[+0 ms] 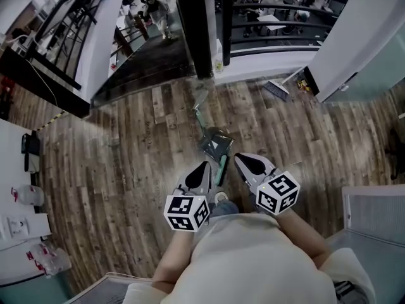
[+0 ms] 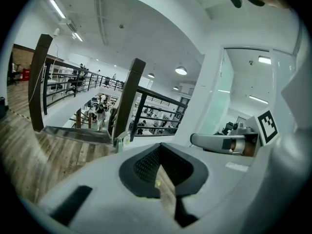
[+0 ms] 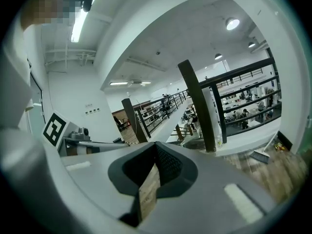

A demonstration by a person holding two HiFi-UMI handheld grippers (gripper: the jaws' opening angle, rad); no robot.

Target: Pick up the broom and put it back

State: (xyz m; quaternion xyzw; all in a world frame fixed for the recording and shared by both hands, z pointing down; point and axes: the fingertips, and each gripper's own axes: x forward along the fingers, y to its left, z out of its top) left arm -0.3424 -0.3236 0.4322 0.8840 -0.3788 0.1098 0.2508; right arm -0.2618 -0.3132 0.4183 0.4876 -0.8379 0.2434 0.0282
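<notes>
One broom (image 1: 277,89) lies on the wooden floor (image 1: 126,157) by the white ledge. It is at about one o'clock from both grippers and well apart from them, with its handle slanting off toward two o'clock. The right gripper (image 1: 250,164) is the nearer one. It and the left gripper (image 1: 201,171) both have their jaws closed on nothing. One dustpan (image 1: 215,145) sits just ahead at twelve o'clock.
</notes>
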